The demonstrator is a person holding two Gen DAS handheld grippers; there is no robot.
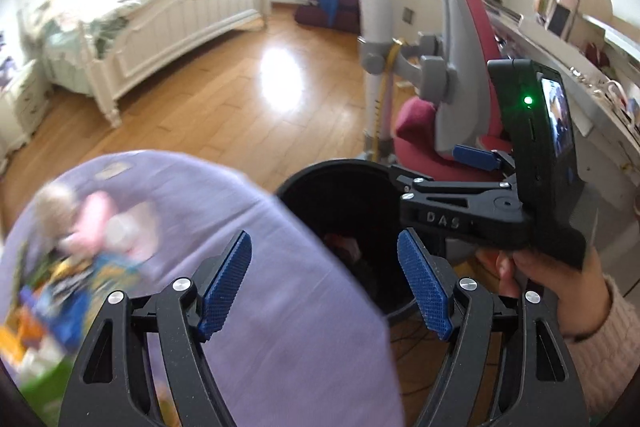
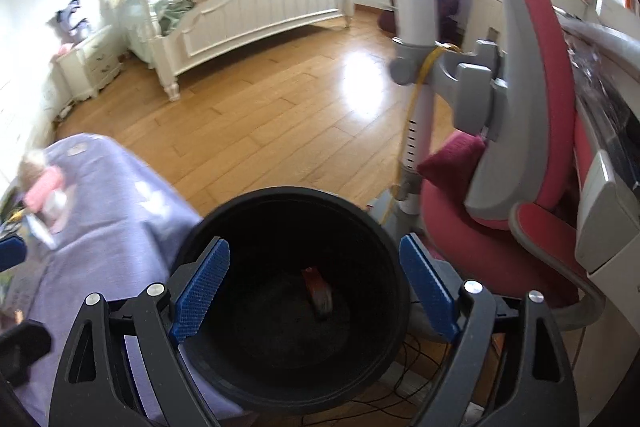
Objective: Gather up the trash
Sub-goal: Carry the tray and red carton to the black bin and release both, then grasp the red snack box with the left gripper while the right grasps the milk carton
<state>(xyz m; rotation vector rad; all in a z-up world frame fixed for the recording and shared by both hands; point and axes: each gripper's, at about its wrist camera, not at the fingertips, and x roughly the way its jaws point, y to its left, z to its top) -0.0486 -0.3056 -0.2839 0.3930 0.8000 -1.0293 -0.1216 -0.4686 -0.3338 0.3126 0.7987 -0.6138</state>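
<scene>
Blue pads (image 2: 202,291) of my right claw (image 2: 314,293) come first: jaws spread wide, nothing between them, poised over the mouth of the black bin (image 2: 224,227).

Item: bin, round, standing on the floor just beside a purple-covered bench (image 2: 104,227), at its corner. I see one reddish-brown scrap (image 2: 318,291) lying on the bin's bottom; what it is, I cannot tell.

Item: left claw (image 1: 324,281), jaws also wide apart and empty, over the bench's edge nearest the bin (image 1: 340,195).

Item: a hand (image 1: 560,287) in a pale knit sleeve gripping the right claw's handle, seen from the left camera beyond the bin.

Item: doll (image 2: 40,183) in pink and blurred colourful clutter at the bench's far-left part.

Item: red-and-grey chair (image 2: 532,163) just right of the bin; white bed (image 2: 256,15) well apart across the wood floor (image 2: 256,115).
</scene>
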